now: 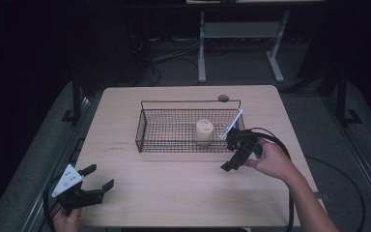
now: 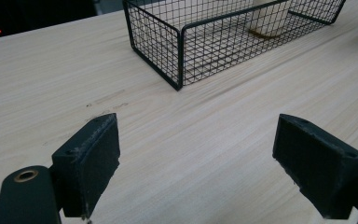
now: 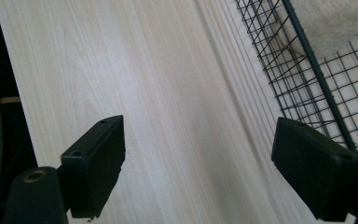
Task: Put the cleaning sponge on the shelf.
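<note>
A black wire basket point(image 1: 145, 126) stands in the middle of the light wooden table point(image 1: 174, 193). Inside it, towards its right end, a cream cylinder point(image 1: 204, 130) stands upright. My left gripper point(image 1: 101, 176) hovers open at the table's front left corner, well apart from the basket. In the left gripper view its gripper point(image 2: 196, 154) points at the basket's corner point(image 2: 179, 51), with the cylinder point(image 2: 270, 18) behind the mesh. My right gripper point(image 1: 228, 151) is open just outside the basket's front right corner. In the right gripper view its gripper point(image 3: 198, 158) has bare wood between the jaws, with the basket wall point(image 3: 307, 51) and cylinder point(image 3: 335, 23) beside it.
A small grey round disc point(image 1: 223, 98) lies on the table just behind the basket. Beyond the table, a white desk frame point(image 1: 202, 53) and cables point(image 1: 174, 55) sit on the dark floor. Black stands point(image 1: 75, 96) flank the table's sides.
</note>
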{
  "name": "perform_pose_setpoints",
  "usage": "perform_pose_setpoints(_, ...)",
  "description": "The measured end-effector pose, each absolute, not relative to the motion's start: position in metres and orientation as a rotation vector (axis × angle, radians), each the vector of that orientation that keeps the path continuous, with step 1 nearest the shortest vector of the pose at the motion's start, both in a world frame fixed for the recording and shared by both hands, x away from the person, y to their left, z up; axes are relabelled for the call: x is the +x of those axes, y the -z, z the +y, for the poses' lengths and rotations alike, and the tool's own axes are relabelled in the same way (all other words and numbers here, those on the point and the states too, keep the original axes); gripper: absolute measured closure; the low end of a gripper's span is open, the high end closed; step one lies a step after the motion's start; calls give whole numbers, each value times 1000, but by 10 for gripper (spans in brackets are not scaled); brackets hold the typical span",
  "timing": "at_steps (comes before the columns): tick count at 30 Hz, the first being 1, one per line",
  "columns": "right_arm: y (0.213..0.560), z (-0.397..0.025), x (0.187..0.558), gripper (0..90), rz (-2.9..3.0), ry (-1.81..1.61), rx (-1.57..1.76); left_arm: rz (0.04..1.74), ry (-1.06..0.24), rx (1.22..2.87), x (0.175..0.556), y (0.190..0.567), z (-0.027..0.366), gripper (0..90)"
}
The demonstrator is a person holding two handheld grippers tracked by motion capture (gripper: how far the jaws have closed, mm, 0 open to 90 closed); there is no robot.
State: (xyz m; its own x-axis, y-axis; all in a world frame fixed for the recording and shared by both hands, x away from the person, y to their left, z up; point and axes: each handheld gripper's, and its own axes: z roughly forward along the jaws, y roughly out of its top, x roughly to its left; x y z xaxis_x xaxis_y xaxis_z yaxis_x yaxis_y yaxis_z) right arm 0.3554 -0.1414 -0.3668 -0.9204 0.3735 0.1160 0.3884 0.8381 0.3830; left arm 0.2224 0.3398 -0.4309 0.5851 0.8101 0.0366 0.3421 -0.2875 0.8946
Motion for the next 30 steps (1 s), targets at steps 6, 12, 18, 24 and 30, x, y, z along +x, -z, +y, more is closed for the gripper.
perform_pose_setpoints(6, 374, -148, 351, 168, -2967, 638, -631, 930, -624, 1875, 222, 431, 340, 139)
perform_pose_setpoints(12, 381, -154, 347, 169, -2961, 642, -642, 931, -624, 1878, 222, 431, 340, 140)
perform_pose_setpoints(18, 387, -159, 342, 169, -2952, 650, -653, 925, -624, 1882, 222, 431, 339, 139)
perform_pose_setpoints(24, 393, -164, 336, 169, -2949, 645, -663, 924, -625, 1883, 222, 431, 339, 140)
perform_pose_setpoints(30, 398, -167, 331, 169, -2951, 638, -666, 921, -624, 1884, 222, 431, 339, 139)
